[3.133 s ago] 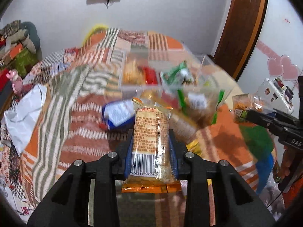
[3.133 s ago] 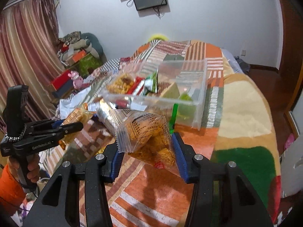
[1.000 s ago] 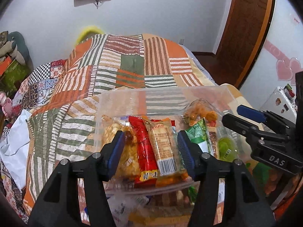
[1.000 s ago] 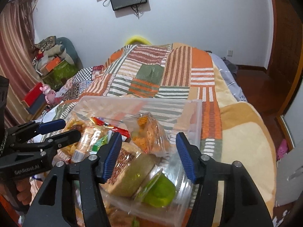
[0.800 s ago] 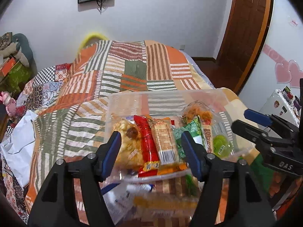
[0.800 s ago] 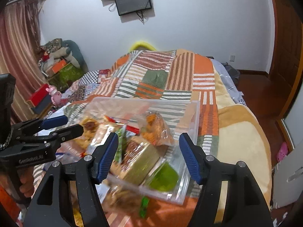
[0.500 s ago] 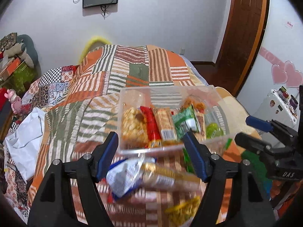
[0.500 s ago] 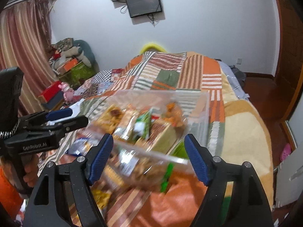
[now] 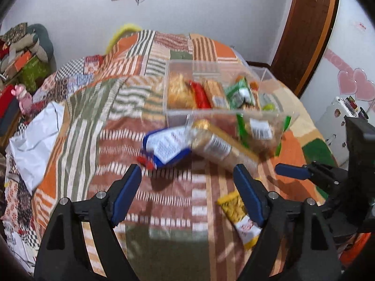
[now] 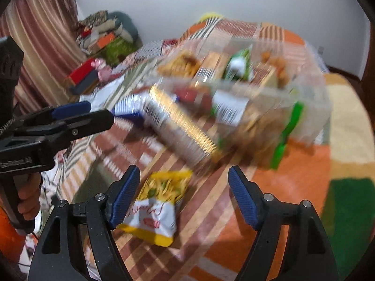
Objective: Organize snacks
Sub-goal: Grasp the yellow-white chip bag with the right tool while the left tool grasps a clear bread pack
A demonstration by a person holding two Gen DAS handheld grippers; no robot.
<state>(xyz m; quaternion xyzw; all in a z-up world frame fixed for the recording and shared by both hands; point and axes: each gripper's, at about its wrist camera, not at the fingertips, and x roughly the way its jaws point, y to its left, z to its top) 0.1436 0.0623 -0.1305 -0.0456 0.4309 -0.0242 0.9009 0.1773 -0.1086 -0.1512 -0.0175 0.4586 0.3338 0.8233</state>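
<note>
Left gripper [image 9: 188, 187] and right gripper [image 10: 184, 187] both spread apart, holding nothing, above the bed [image 9: 77, 126]. Snacks inside clear box [image 9: 289, 117] at far right; yellow packet [image 10: 157, 205] near.

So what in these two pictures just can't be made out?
- Printing on the long biscuit pack: motion blur in the right wrist view.
- Snacks inside the clear box: smeared there too, so they can't be counted.
- Yellow snack bag: partly hidden behind the left tool finger in the left wrist view.
- Right tool: open, nothing between its fingers.
</note>
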